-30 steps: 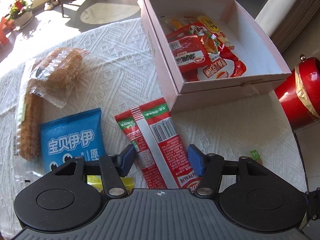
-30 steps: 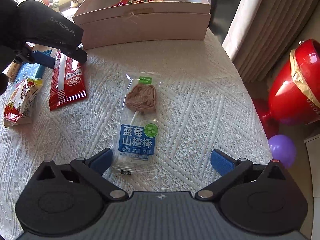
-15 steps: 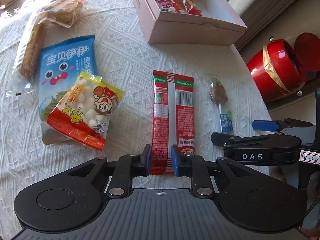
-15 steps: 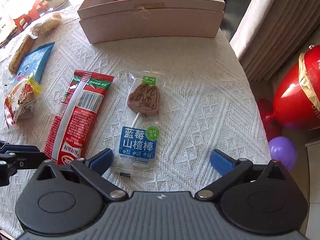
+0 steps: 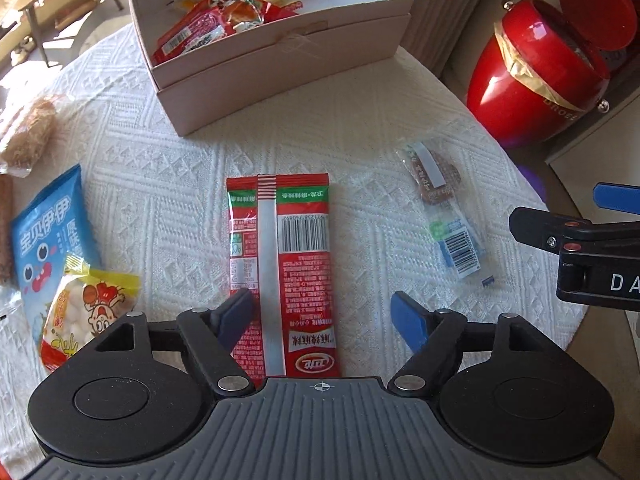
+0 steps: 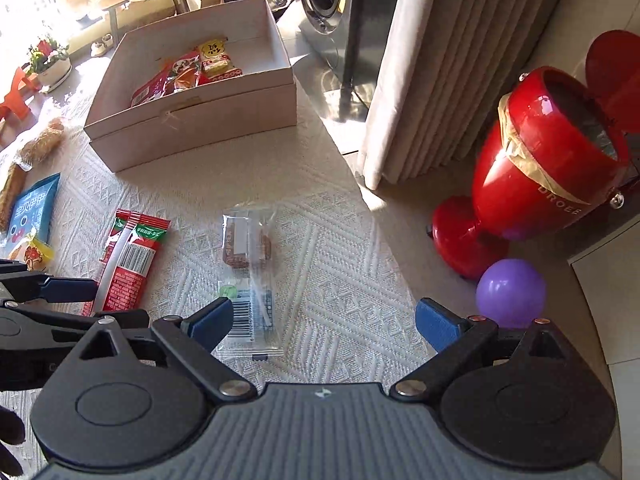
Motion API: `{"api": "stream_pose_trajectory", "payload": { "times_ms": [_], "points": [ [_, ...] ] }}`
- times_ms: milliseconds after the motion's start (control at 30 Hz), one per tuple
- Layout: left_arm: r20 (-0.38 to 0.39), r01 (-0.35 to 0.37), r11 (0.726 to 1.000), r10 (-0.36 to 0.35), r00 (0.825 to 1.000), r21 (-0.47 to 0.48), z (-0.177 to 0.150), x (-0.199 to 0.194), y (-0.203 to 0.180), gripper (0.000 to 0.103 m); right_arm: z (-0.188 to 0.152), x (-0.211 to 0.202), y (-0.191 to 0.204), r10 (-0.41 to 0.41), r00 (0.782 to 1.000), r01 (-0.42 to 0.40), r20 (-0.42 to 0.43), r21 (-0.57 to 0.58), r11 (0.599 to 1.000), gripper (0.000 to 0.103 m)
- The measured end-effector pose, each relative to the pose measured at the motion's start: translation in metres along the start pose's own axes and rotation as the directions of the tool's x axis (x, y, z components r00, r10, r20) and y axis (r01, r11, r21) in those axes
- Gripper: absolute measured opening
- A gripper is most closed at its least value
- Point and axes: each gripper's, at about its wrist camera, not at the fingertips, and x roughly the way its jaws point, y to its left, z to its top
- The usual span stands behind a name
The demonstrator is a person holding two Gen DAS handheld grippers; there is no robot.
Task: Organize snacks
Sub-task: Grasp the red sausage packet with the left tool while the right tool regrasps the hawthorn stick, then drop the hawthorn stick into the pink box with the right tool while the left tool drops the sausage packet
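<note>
A long red snack pack (image 5: 280, 264) lies back side up on the white tablecloth, between the open fingers of my left gripper (image 5: 324, 320); it also shows in the right wrist view (image 6: 128, 260). A clear-wrapped lollipop (image 6: 250, 276) lies flipped, barcode up, just ahead of my open right gripper (image 6: 324, 322), near its left finger; it also shows in the left wrist view (image 5: 444, 216). The pink box (image 5: 280, 72) at the back holds several snacks. My right gripper shows at the left wrist view's right edge (image 5: 580, 236).
A blue bag (image 5: 44, 228), a yellow-red bag (image 5: 88, 312) and a bread roll (image 5: 28, 136) lie at the left. A red bin (image 6: 552, 168) and a purple ball (image 6: 510, 292) stand off the table's right edge. A curtain (image 6: 448, 60) hangs behind.
My left gripper was shut on the red pack half a second ago and is open now. The lollipop now lies barcode side up. Both views have tilted up toward the box.
</note>
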Motion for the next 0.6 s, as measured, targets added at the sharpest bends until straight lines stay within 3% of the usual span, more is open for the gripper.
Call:
{"api": "stream_pose_trajectory", "payload": {
  "times_ms": [100, 233, 333, 500, 567, 600],
  "points": [
    [0.005, -0.007, 1.000, 0.007, 1.000, -0.001, -0.002, 0.002, -0.001, 0.088, 0.001, 0.000, -0.007, -0.011, 1.000, 0.011, 0.011, 0.016, 1.000, 0.098],
    [-0.004, -0.085, 0.994, 0.084, 0.996, -0.066, -0.010, 0.002, 0.025, 0.081, -0.002, 0.000, -0.008, 0.004, 1.000, -0.003, 0.012, -0.017, 1.000, 0.098],
    [0.016, -0.052, 0.992, 0.054, 0.998, -0.112, -0.009, 0.000, 0.040, 0.078, -0.006, 0.000, -0.005, 0.028, 1.000, -0.028, 0.008, -0.046, 0.999, 0.098],
    [0.021, -0.081, 0.994, 0.083, 0.996, -0.068, 0.009, 0.009, 0.032, 0.084, -0.008, 0.004, -0.004, 0.071, 0.997, -0.071, -0.010, -0.038, 0.997, 0.098],
    [0.015, -0.089, 0.994, 0.090, 0.996, -0.062, 0.010, 0.008, 0.028, 0.080, -0.006, 0.005, -0.002, 0.090, 0.996, -0.090, -0.005, -0.030, 0.995, 0.098],
    [0.014, -0.098, 0.993, 0.099, 0.995, -0.061, 0.009, 0.006, 0.028, 0.071, -0.003, 0.007, -0.001, 0.103, 0.995, -0.103, -0.001, -0.027, 0.994, 0.097]
  ]
}}
